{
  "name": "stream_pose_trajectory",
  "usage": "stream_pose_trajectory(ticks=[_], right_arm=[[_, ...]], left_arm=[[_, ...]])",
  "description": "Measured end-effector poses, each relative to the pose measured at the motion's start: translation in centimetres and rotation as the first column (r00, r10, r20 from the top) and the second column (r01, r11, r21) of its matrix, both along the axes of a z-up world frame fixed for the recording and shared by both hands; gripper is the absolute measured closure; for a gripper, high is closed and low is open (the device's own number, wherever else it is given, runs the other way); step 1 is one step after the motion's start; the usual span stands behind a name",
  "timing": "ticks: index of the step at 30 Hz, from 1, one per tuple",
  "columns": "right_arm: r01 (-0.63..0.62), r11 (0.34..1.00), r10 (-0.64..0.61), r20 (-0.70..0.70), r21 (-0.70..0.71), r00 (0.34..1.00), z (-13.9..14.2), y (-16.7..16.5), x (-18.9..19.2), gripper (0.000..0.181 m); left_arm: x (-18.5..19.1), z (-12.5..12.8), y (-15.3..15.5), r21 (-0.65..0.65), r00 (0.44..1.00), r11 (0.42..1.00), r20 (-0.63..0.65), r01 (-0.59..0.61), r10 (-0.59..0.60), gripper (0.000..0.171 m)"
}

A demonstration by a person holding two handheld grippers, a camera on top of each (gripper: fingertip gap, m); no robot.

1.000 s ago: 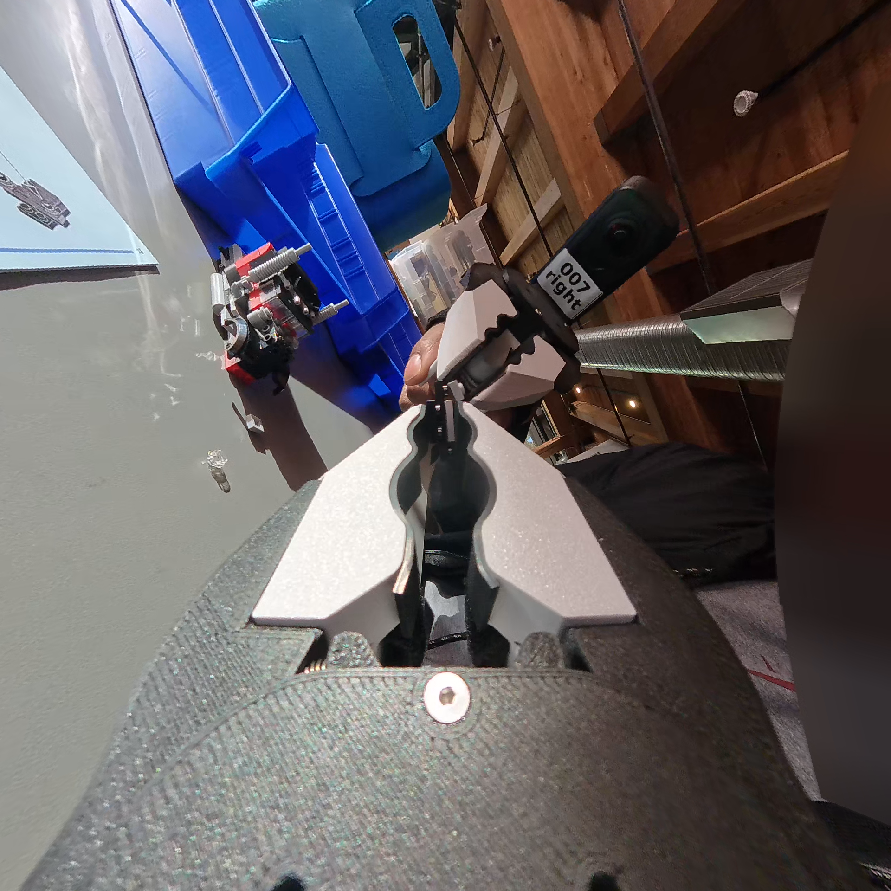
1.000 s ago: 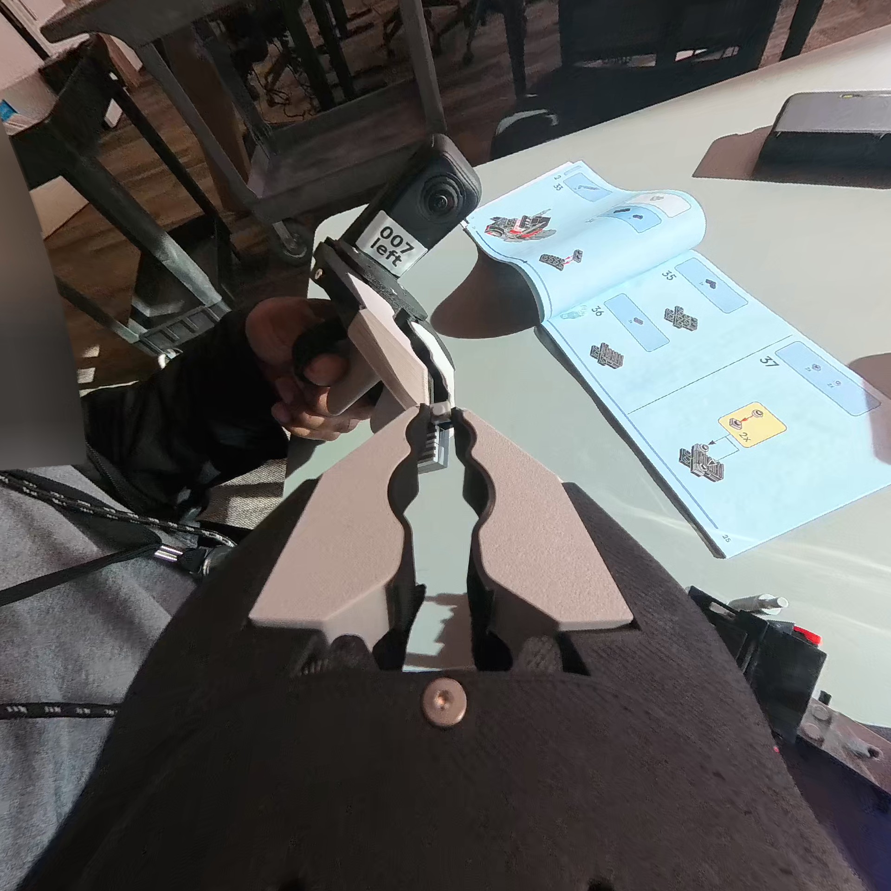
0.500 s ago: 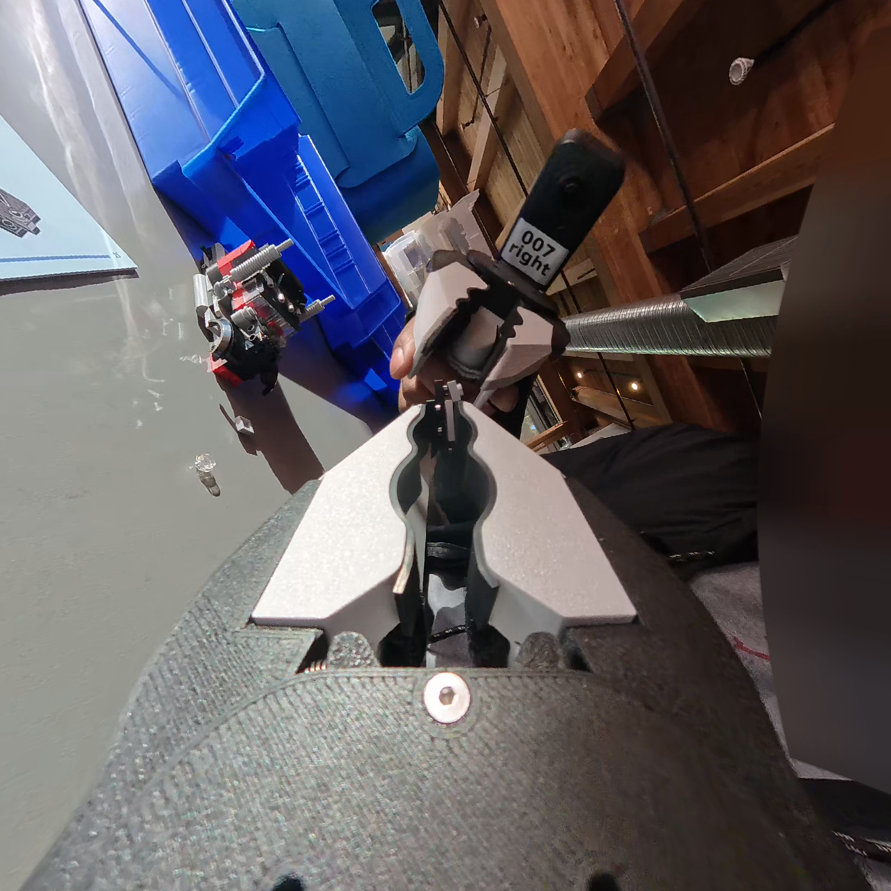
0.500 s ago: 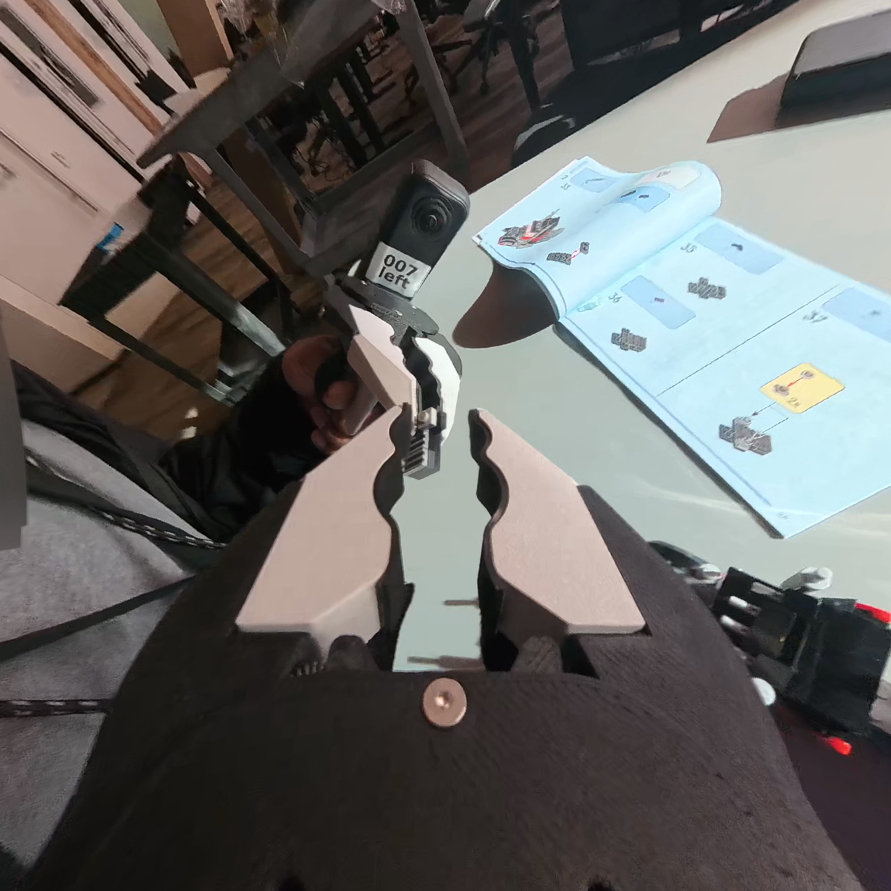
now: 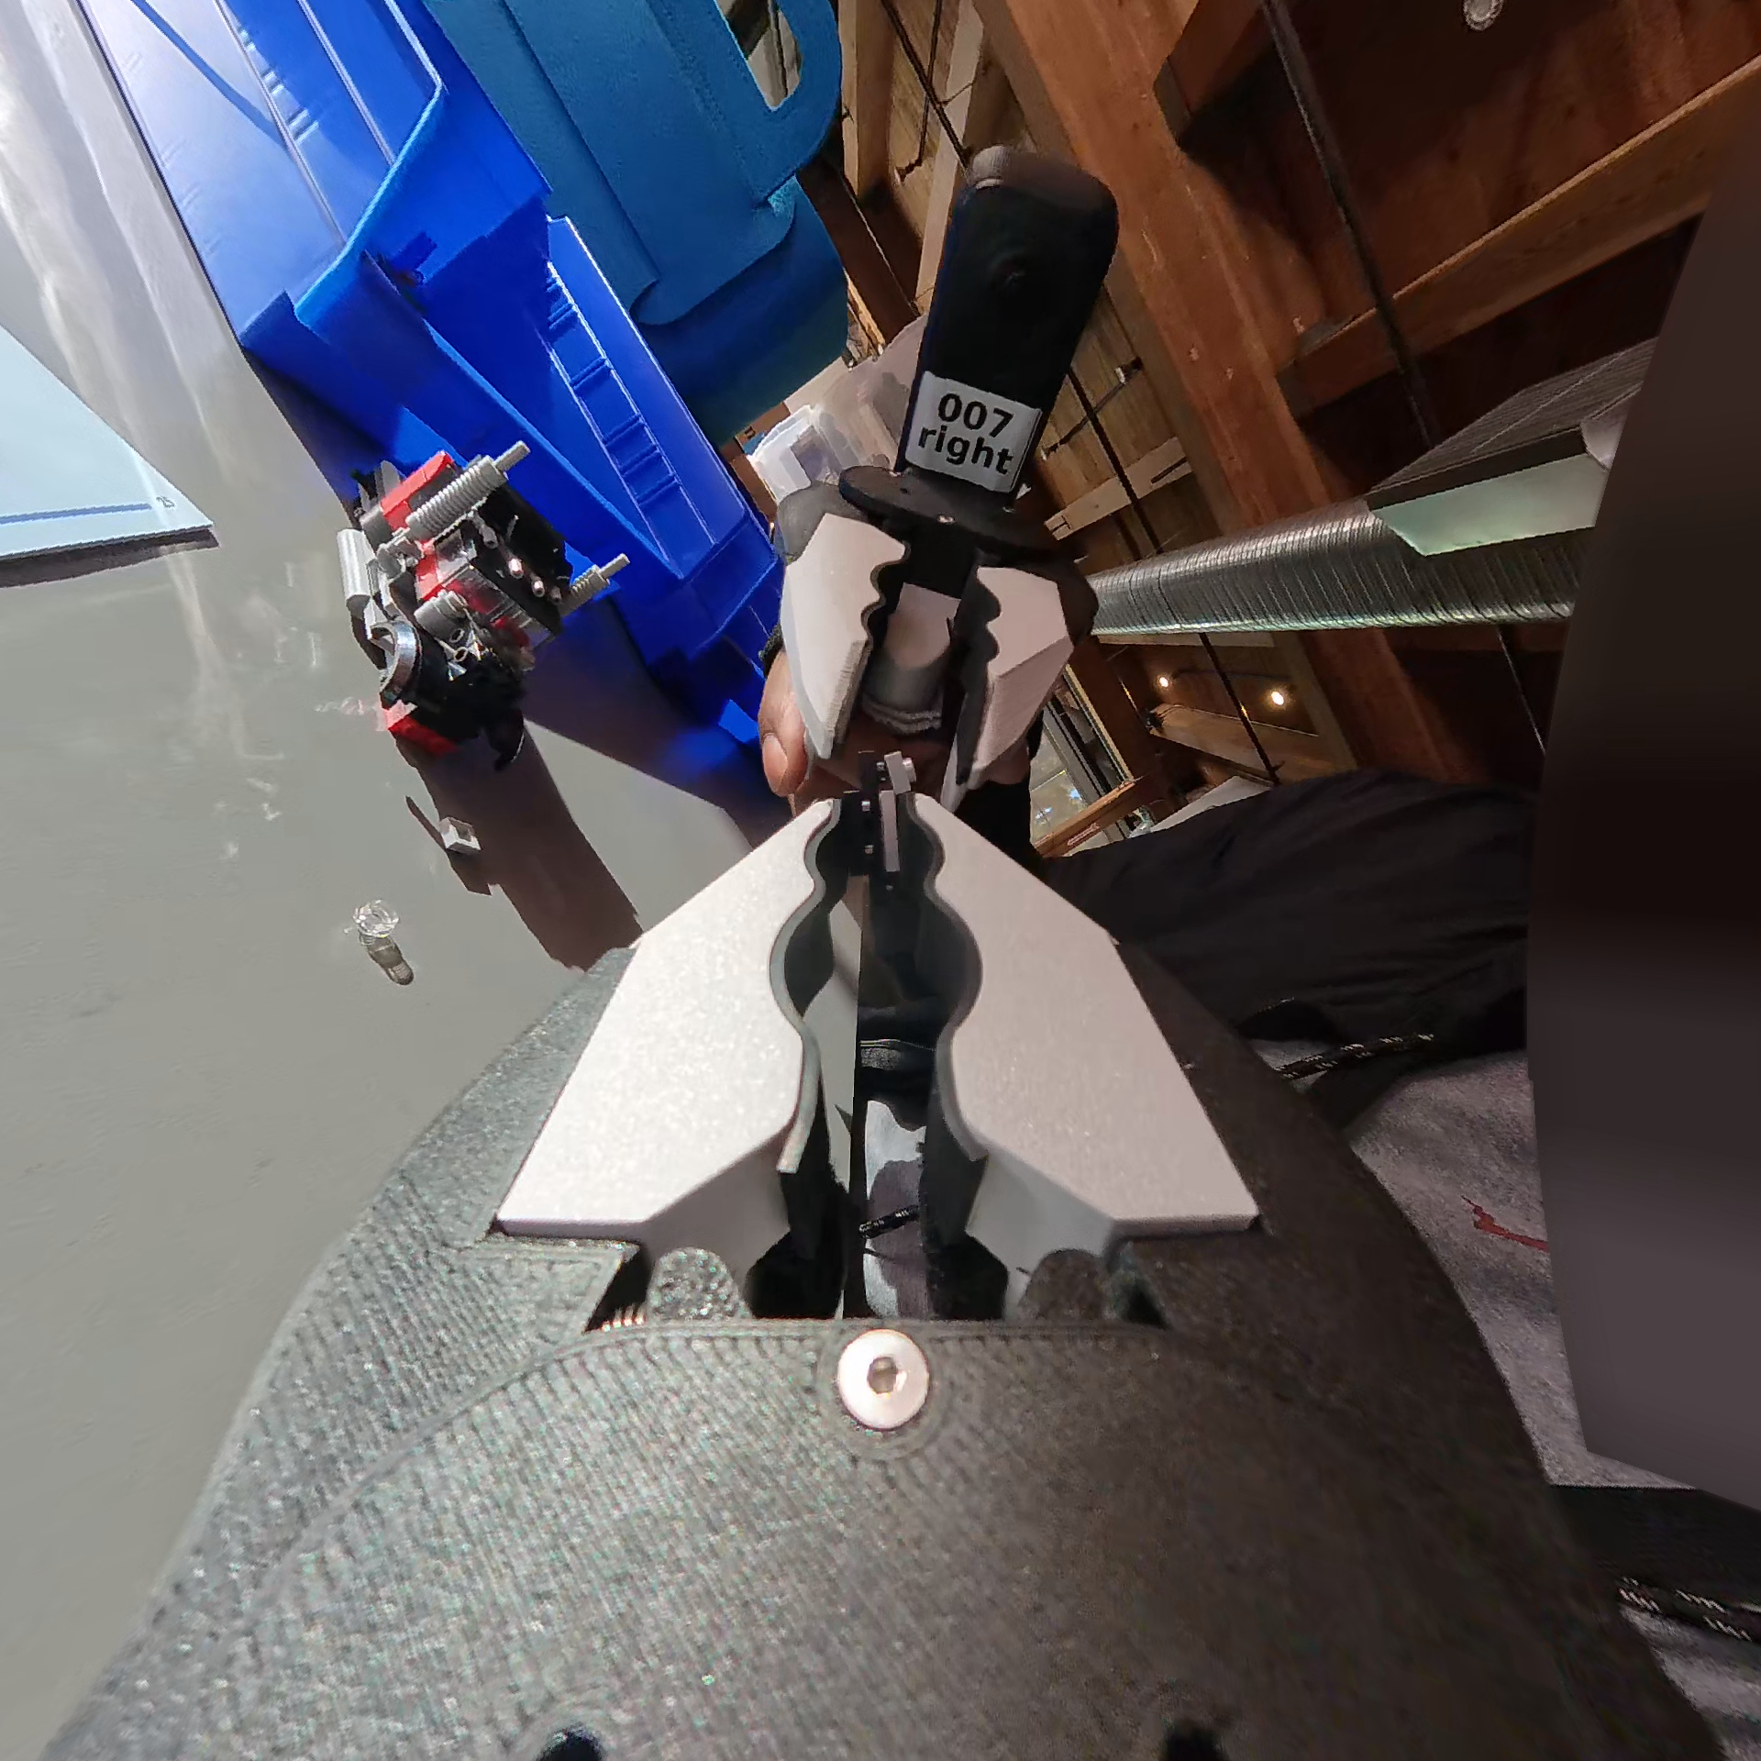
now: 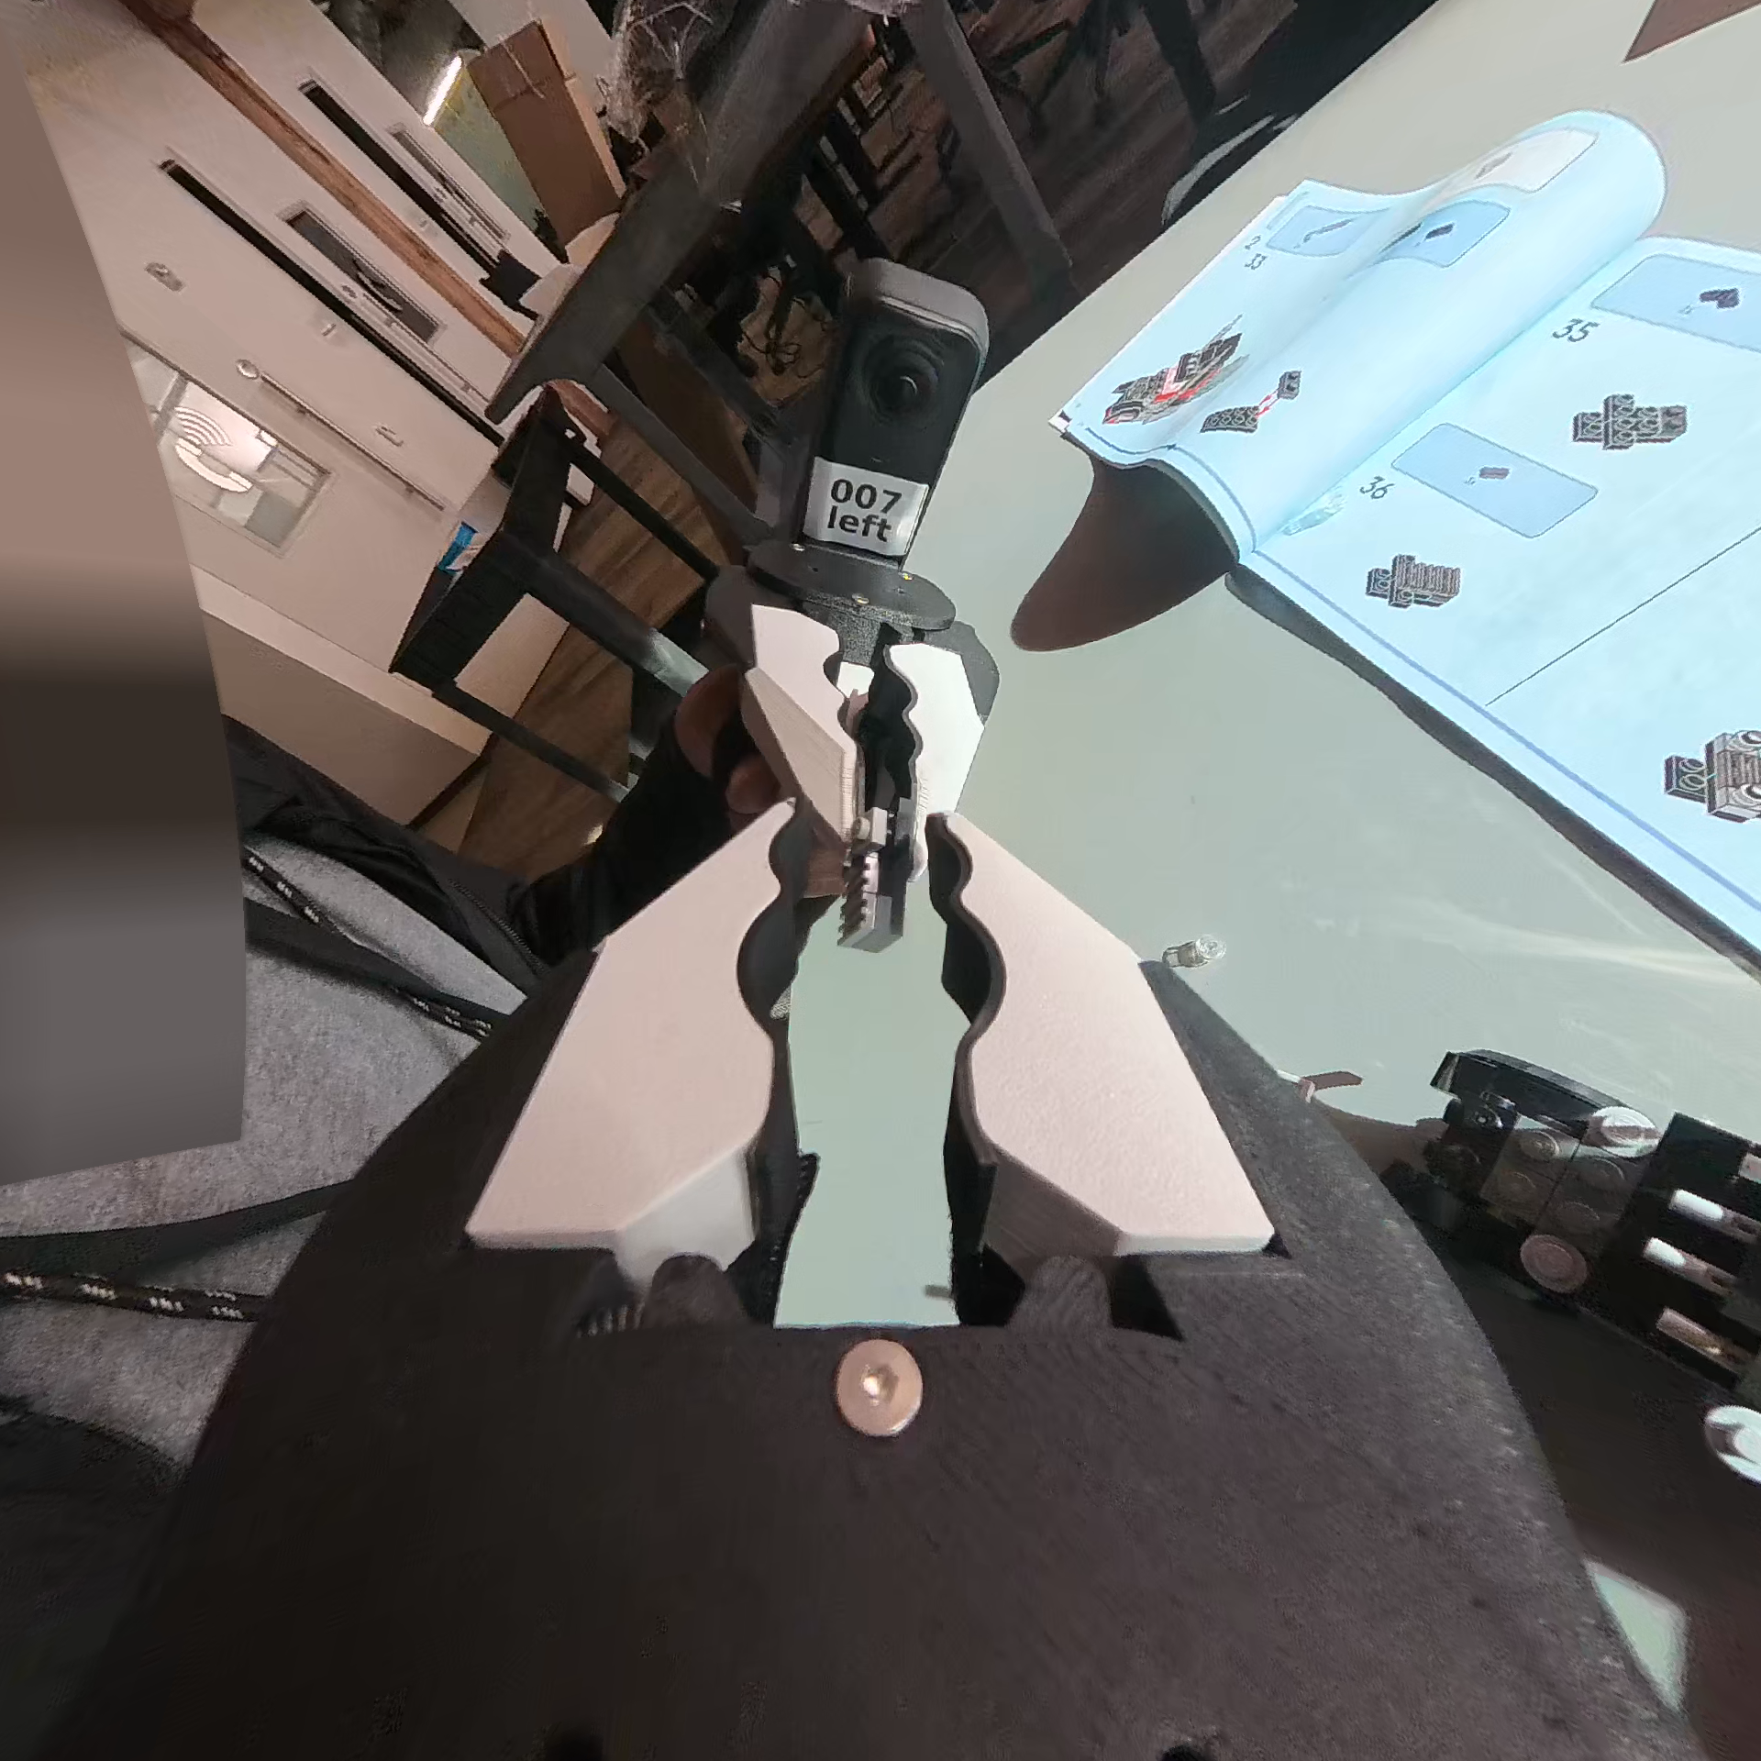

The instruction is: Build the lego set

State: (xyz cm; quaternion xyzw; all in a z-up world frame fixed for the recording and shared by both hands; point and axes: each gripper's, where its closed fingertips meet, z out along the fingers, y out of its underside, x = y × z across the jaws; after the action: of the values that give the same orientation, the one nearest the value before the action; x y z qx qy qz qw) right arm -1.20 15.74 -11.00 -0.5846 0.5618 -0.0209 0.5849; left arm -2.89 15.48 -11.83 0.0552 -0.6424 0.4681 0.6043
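My left gripper [image 5: 881, 824] is shut on a small dark grey and black lego piece [image 5: 886, 810] and holds it in the air off the table's edge. In the right wrist view the same gripper [image 6: 881, 829] pinches that studded grey piece [image 6: 869, 900], which hangs from its tips. My right gripper [image 6: 862, 843] is open. Its fingers [image 6: 667, 1029] stand on either side of the piece without pressing on it. It also shows in the left wrist view [image 5: 896, 753], facing my left gripper tip to tip.
A partly built red, black and grey model [image 5: 448, 591] lies on the grey table [image 5: 143, 1048] beside blue bins [image 5: 457, 286]. A small grey part [image 5: 460, 836] and a clear part [image 5: 381, 939] lie loose. The open instruction booklet [image 6: 1429, 429] lies farther off. Left and right tips are no more than a few centimetres apart.
My right gripper was shut on the piece together with the left one; it has opened and let go. Both grippers have turned and face each other more squarely. The left grasp is unchanged.
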Motion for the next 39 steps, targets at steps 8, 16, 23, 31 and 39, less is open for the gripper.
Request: stream_pose_trajectory(ticks=[8,16,23,31,39], right_arm=[[-0.016,1.000,0.016,-0.010,0.004,1.000,-0.40,0.12,-0.13,0.166],[-0.022,1.000,0.022,0.002,-0.003,1.000,-0.28,0.17,-0.22,0.169],[-0.023,0.999,0.023,0.016,-0.023,1.000,-0.34,0.24,-0.28,0.171],[-0.018,0.999,0.021,0.041,-0.051,0.999,-0.50,0.28,-0.40,0.171],[-0.008,0.994,0.016,0.068,-0.112,0.998,-0.69,0.38,-0.59,0.172]], left_arm=[[-0.19,0.05,0.14,-0.013,1.000,1.000,0.021,0.007,-0.006,0.161],[-0.26,0.06,0.16,-0.019,0.999,1.000,0.034,0.007,-0.007,0.161],[-0.33,0.05,0.23,-0.031,0.998,1.000,0.058,0.006,-0.004,0.161],[-0.43,-0.12,0.27,-0.051,0.993,0.999,0.117,-0.004,0.010,0.162],[-0.61,-0.22,0.39,-0.062,0.989,0.998,0.147,0.000,0.009,0.161]])
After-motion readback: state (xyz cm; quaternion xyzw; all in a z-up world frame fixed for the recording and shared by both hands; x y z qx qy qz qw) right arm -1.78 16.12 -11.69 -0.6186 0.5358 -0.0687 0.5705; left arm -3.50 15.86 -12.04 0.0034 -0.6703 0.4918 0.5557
